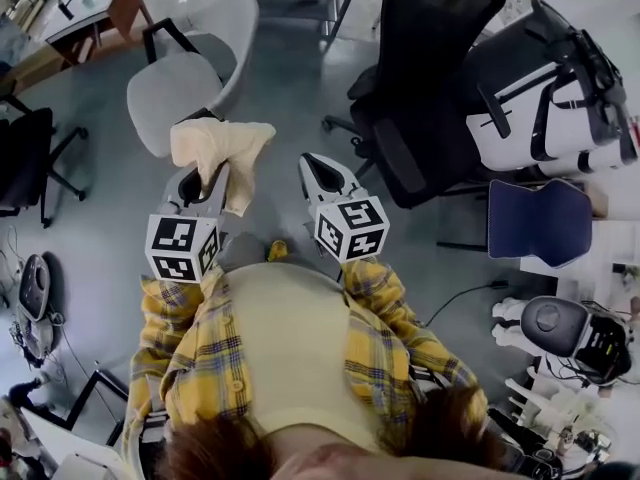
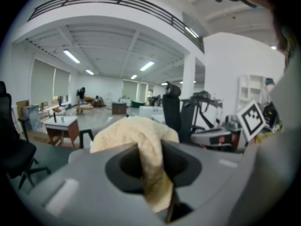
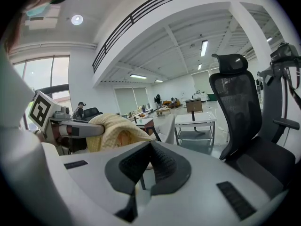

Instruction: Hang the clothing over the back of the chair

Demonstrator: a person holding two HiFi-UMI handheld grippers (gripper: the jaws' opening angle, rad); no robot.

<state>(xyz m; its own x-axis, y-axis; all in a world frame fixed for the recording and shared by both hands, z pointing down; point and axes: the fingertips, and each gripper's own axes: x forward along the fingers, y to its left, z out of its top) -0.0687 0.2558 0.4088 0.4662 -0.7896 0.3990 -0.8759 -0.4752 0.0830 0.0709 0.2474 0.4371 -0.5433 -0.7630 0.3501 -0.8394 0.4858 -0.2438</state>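
The left gripper (image 1: 203, 182) has its jaws clamped on the cream clothing (image 1: 222, 144), which is bunched and drooping just short of the grey chair (image 1: 178, 90) seat. The right gripper (image 1: 322, 171), further from the chair, has its jaws closed together, empty

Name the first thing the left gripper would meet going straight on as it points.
Probably the light grey chair: the left gripper, shut on the cream cloth, points at its seat. Depth is unclear.

Left tongs (image 1: 210, 180) clamped; right tongs (image 1: 320, 164) closed
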